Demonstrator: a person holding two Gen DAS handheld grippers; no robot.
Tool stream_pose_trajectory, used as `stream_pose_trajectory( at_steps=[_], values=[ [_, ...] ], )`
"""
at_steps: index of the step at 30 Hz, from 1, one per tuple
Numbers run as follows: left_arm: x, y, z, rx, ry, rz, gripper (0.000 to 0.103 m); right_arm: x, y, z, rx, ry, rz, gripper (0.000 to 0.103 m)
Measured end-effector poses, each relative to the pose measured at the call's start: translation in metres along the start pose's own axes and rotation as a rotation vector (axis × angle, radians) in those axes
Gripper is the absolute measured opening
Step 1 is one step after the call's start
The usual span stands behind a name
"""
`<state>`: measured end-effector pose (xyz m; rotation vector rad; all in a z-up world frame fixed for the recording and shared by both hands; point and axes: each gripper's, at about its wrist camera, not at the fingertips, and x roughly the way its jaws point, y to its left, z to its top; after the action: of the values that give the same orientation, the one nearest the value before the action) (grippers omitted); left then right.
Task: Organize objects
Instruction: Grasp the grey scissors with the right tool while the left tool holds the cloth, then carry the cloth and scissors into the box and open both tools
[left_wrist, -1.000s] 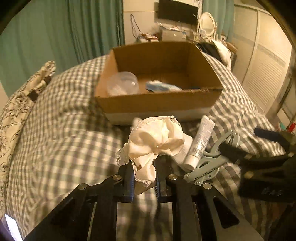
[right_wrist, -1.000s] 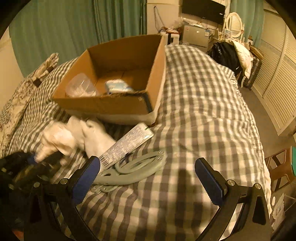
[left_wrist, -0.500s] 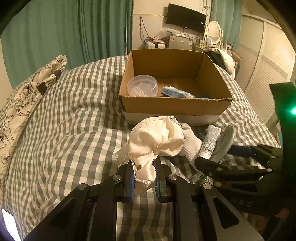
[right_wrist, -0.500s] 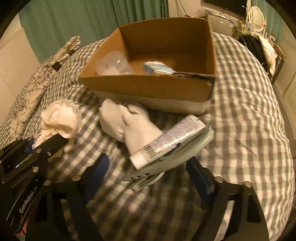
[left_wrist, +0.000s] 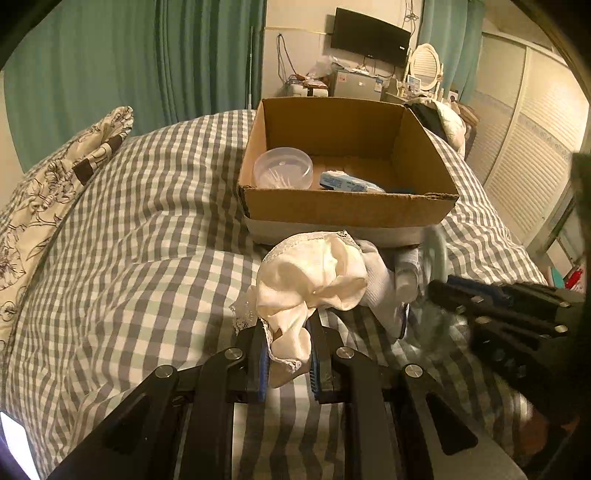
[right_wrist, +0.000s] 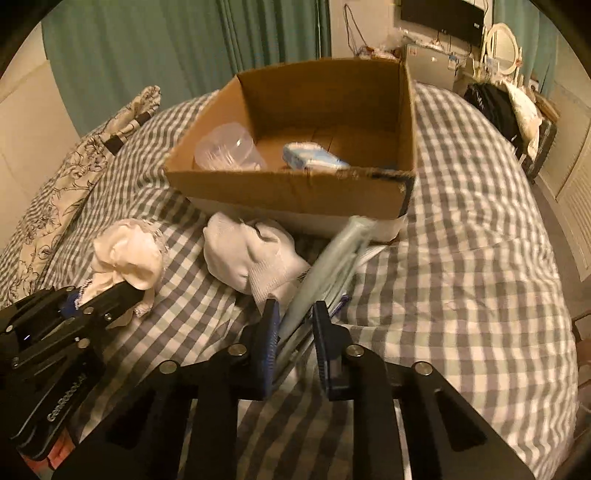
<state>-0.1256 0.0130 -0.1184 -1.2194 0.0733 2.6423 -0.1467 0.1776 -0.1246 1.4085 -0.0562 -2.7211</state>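
Both tongs clamped on items before the brown cardboard box (left_wrist: 347, 212).
Left tongs (left_wrist: 286, 350) gripping cream satin scrunchie (left_wrist: 314, 280); right tongs (right_wrist: 293, 336) pinching tilted grey-green plastic hanger (right_wrist: 328, 269), low over gingham bed (right_wrist: 461, 236).

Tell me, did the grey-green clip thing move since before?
Yes. The clip lay flat on the blanket before; now the right gripper has it pinched and tipped up on edge, leaning toward the cardboard box.
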Motion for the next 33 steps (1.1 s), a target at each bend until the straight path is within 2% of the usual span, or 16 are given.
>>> stream_pose_trajectory(
  at_steps=[5, 9, 18, 22, 27, 33],
  values=[
    [-0.013, -0.003, -0.004, 0.0, 0.001, 0.019, 0.016, -0.033, 0.002, 0.0, -0.027, -0.068, 0.008, 0.012],
    [-0.024, -0.007, -0.004, -0.001, -0.007, 0.015, 0.016, -0.056, 0.003, 0.002, -0.046, -0.114, 0.011, 0.004],
    [-0.041, -0.015, -0.004, 0.002, -0.02, 0.017, 0.016, -0.075, -0.003, -0.007, -0.04, -0.134, 0.04, 0.003],
    [-0.045, -0.017, 0.004, 0.0, -0.028, 0.017, 0.016, -0.094, -0.006, -0.003, -0.044, -0.178, 0.045, 0.003],
    [-0.054, -0.026, 0.032, 0.023, -0.075, 0.005, 0.016, -0.119, -0.001, 0.02, -0.083, -0.252, 0.061, 0.003],
    [-0.059, -0.031, 0.088, 0.053, -0.145, -0.006, 0.016, -0.141, 0.003, 0.068, -0.131, -0.35, 0.055, 0.003]
  ],
)
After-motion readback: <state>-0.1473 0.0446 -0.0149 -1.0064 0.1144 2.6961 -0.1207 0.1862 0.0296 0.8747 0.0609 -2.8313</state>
